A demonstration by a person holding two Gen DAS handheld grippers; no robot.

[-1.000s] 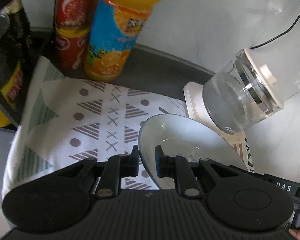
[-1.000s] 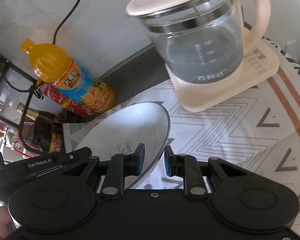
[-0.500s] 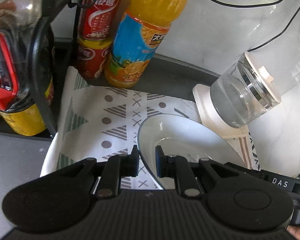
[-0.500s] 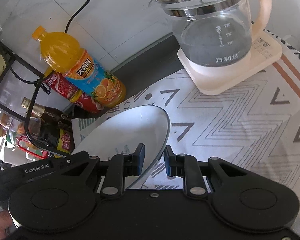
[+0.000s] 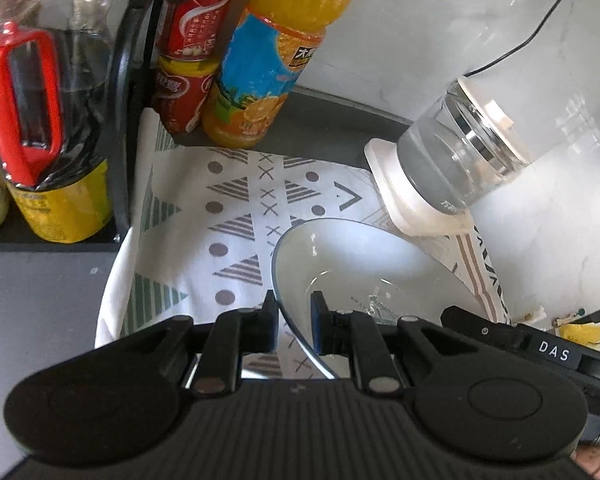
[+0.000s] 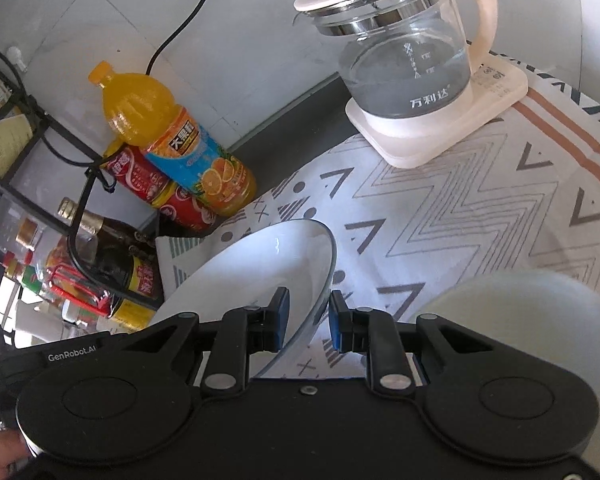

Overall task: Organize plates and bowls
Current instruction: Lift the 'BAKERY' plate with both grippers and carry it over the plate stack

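Note:
A white, glossy plate [image 5: 352, 252] hangs tilted above the patterned cloth [image 5: 236, 200], carried by both grippers at opposite edges. My left gripper [image 5: 294, 316] is shut on its left rim, one pad inside and one outside. In the right wrist view the same plate [image 6: 268, 264] has its right rim pinched by my right gripper [image 6: 309, 316], also shut. A white bowl [image 6: 532, 312] sits on the cloth at the lower right, next to the right gripper and partly hidden behind it.
A glass kettle [image 6: 404, 52] on a cream base stands at the back by the wall. An orange juice bottle [image 5: 276, 52] and stacked red cans [image 5: 188, 60] stand at the back left. A black wire rack [image 5: 124, 120] with sauce bottles borders the cloth's left side.
Both grippers have drawn back from the wall together with the plate. The kettle and bottle look farther off, the rack has come into the left view, and the white bowl has appeared at lower right.

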